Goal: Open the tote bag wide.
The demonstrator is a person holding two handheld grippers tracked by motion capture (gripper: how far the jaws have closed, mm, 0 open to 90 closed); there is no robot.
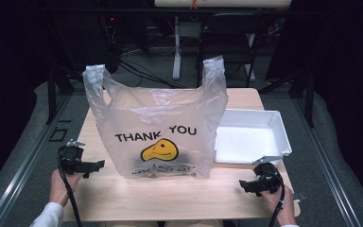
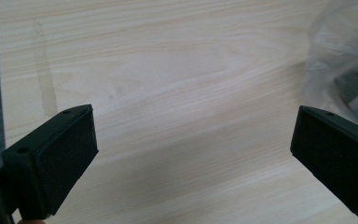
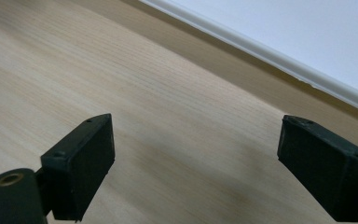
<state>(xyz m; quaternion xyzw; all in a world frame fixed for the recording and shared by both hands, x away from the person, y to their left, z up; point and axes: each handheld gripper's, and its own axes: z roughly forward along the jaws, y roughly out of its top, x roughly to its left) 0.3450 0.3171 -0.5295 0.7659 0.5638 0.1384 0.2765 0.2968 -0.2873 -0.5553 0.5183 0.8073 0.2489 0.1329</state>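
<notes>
A clear plastic bag [image 1: 158, 127] printed "THANK YOU" with a yellow face stands upright in the middle of the wooden table [image 1: 170, 196], its two handles up. My left gripper [image 1: 97, 165] rests near the table's left edge, pointing right at the bag's lower corner, a short way off. Its jaws stand wide open over bare wood in the left gripper view [image 2: 193, 154], with the bag's edge [image 2: 345, 60] at the upper right. My right gripper [image 1: 243, 185] sits at the front right, pointing left, open and empty [image 3: 196, 163].
A white tray [image 1: 279, 130] lies on the table right of the bag; its rim [image 3: 279, 60] crosses the right gripper view. Dark floor, cables and a chair lie beyond the far edge. Bare wood stretches in front of the bag.
</notes>
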